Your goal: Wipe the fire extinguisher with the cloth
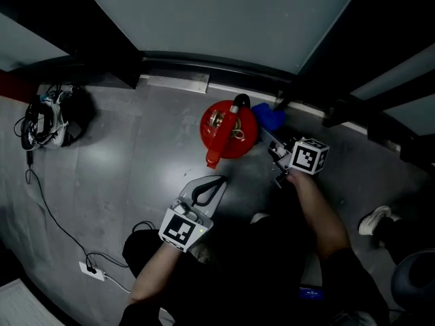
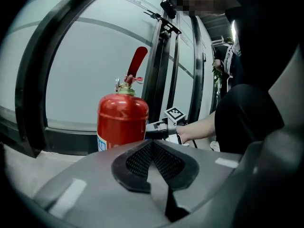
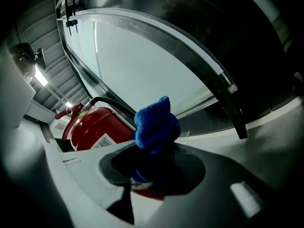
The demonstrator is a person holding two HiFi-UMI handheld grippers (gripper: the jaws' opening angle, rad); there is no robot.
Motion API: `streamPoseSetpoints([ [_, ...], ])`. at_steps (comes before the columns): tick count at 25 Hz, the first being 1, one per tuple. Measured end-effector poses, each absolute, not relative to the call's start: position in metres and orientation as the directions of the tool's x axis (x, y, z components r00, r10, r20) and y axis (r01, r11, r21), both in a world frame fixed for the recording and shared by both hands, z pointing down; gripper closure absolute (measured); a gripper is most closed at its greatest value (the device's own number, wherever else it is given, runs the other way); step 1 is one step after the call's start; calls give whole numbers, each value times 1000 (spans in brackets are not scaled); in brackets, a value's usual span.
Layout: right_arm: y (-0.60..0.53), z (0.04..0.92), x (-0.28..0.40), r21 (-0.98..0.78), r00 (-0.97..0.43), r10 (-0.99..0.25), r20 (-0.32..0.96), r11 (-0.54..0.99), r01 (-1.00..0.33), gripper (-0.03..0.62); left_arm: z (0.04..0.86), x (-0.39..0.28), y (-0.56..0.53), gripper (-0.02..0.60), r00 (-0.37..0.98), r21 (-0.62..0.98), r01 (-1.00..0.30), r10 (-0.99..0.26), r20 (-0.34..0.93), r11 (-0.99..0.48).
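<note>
The right gripper (image 3: 151, 167) was clamped on the blue cloth (image 3: 153, 125), which bunched up out of its jaws just right of the red fire extinguisher (image 1: 228, 131); whether they touched was unclear. The extinguisher stood upright on the grey floor (image 1: 136, 155) by the far glass wall (image 1: 224, 12). The left gripper (image 2: 153, 151), jaws together on nothing, hung on its near side, apart from it.

- A tangled cable bundle (image 1: 47, 117) lies on the grey floor (image 1: 136, 161), far to my left.
- A white power strip (image 1: 90, 270) lies near my left arm.
- A white shoe (image 1: 376, 219) shows on my right.
</note>
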State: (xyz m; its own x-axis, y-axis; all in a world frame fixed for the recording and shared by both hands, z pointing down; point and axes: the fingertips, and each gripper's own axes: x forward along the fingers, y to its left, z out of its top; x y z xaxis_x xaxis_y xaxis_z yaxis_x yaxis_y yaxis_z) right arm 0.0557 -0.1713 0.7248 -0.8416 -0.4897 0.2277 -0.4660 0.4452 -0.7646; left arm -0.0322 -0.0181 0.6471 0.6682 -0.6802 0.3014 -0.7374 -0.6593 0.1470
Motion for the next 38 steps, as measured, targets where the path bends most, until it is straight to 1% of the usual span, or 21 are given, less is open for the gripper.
streamPoseSetpoints([
  [7, -172, 771, 58, -790, -832, -490, 261, 386, -476, 450, 670, -19, -13, 574, 673, 179, -731, -654, 346, -658],
  [14, -167, 808, 56, -838, -829, -484, 280, 299, -457, 450, 687, -12, -6, 574, 678, 175, -718, -623, 390, -673],
  [21, -170, 841, 60, -864, -809, -509, 294, 221, -453, 450, 701, -12, -1, 574, 672, 191, -724, -614, 414, -663],
  [28, -162, 886, 61, -829, -759, -494, 424, 125, -545, 450, 708, -22, 0, 574, 648, 217, -748, -618, 445, -627],
  [31, -163, 901, 60, -847, -751, -502, 429, 65, -527, 451, 715, -24, 2, 574, 645, 218, -750, -617, 450, -625],
  [34, -164, 910, 61, -843, -744, -507, 436, 58, -534, 451, 720, -29, 4, 574, 635, 219, -757, -615, 466, -616],
  [38, -155, 933, 62, -751, -701, -450, 553, 95, -654, 451, 724, -32, 9, 574, 627, 213, -761, -613, 480, -613],
])
